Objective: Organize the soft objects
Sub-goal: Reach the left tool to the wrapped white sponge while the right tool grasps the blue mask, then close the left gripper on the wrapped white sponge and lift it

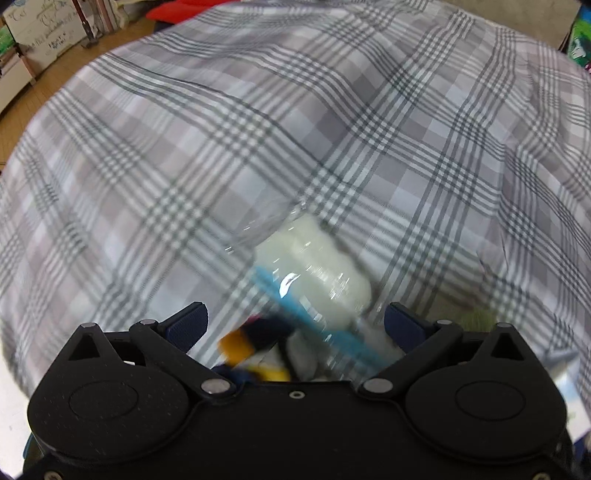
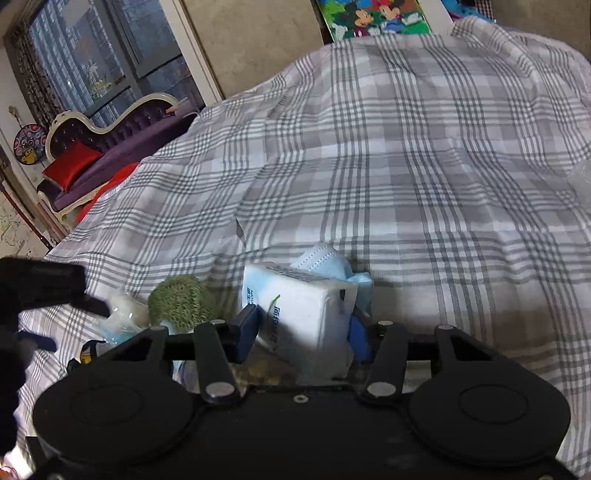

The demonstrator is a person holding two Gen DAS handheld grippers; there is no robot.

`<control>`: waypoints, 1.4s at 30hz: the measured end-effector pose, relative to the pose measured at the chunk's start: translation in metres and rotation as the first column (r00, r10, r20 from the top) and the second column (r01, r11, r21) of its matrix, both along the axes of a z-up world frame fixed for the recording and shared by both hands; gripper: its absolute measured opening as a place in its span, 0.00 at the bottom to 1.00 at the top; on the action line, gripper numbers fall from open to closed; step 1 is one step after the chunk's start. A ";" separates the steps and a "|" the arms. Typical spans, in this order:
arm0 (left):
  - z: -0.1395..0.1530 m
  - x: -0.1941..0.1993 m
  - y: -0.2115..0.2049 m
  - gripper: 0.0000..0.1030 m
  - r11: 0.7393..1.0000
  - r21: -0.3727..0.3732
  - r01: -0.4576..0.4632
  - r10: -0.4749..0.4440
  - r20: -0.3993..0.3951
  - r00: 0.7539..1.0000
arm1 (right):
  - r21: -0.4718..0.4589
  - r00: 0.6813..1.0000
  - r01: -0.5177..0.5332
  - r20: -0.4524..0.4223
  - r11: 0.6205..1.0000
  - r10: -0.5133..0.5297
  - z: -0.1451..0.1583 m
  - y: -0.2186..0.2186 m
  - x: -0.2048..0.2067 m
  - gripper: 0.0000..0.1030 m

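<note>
1. A grey-and-white plaid bedsheet (image 2: 424,155) covers the whole work surface, rumpled into soft folds. Far left in the right wrist view stand a purple tufted chaise (image 2: 110,144) with a red cushion (image 2: 72,164) and a dark window (image 2: 92,55). A cartoon poster (image 2: 373,16) leans at the far edge.
2. The right gripper (image 2: 303,332) is clamped on a white tissue pack (image 2: 299,310), a soft rectangular block in printed plastic wrap. Its long axis tilts from near left up to far right.
3. A pleated blue face mask (image 2: 325,262) lies just behind the pack, touching it. A fuzzy green round toy (image 2: 181,299) sits just left of the pack.
4. The left gripper (image 1: 295,325) has its jaws spread wide, holding nothing.
5. Between and beyond them lies a clear zip bag (image 1: 314,273), blurred, holding something white and fluffy. Its blue zip strip (image 1: 306,314) runs from far left to near right.
6. A dark, yellow and orange soft item (image 1: 258,350) sits near the gripper base; its shape is too blurred to tell.
</note>
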State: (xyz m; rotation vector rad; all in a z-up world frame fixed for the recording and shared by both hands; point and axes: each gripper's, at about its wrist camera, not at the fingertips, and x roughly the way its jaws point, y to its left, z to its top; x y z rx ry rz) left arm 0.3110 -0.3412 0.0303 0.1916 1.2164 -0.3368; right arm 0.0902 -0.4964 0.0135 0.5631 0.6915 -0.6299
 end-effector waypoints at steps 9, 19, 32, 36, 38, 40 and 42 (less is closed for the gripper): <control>-0.021 0.010 -0.026 0.96 0.999 0.043 0.021 -0.020 -0.021 1.000 | -0.043 1.000 -0.013 0.008 0.999 0.013 0.000 0.007 0.001 0.49; -0.035 0.010 -0.029 0.94 0.997 0.071 0.032 -0.030 -0.035 0.999 | -0.047 1.000 -0.013 0.009 0.999 0.014 0.001 0.007 0.000 0.49; -0.039 0.010 -0.028 0.94 0.998 0.053 0.036 -0.034 -0.027 0.999 | -0.064 1.000 -0.017 0.003 0.998 0.017 0.003 0.010 0.000 0.49; -0.041 0.011 -0.036 0.95 0.998 0.053 0.038 -0.037 -0.021 0.999 | -0.070 1.000 -0.019 0.001 0.997 0.019 0.003 0.011 0.000 0.49; -0.042 0.012 -0.043 0.95 0.998 0.056 0.041 -0.041 -0.014 0.999 | -0.068 1.000 -0.018 0.002 0.998 0.019 0.002 0.011 0.000 0.49; -0.043 0.013 -0.047 0.95 0.997 0.061 0.047 -0.047 -0.003 0.999 | -0.068 1.000 -0.019 0.002 0.998 0.019 0.003 0.010 0.000 0.49; -0.044 0.012 -0.052 0.95 0.996 0.067 0.053 -0.054 0.012 0.998 | -0.069 1.000 -0.019 0.002 0.997 0.019 0.003 0.010 0.000 0.49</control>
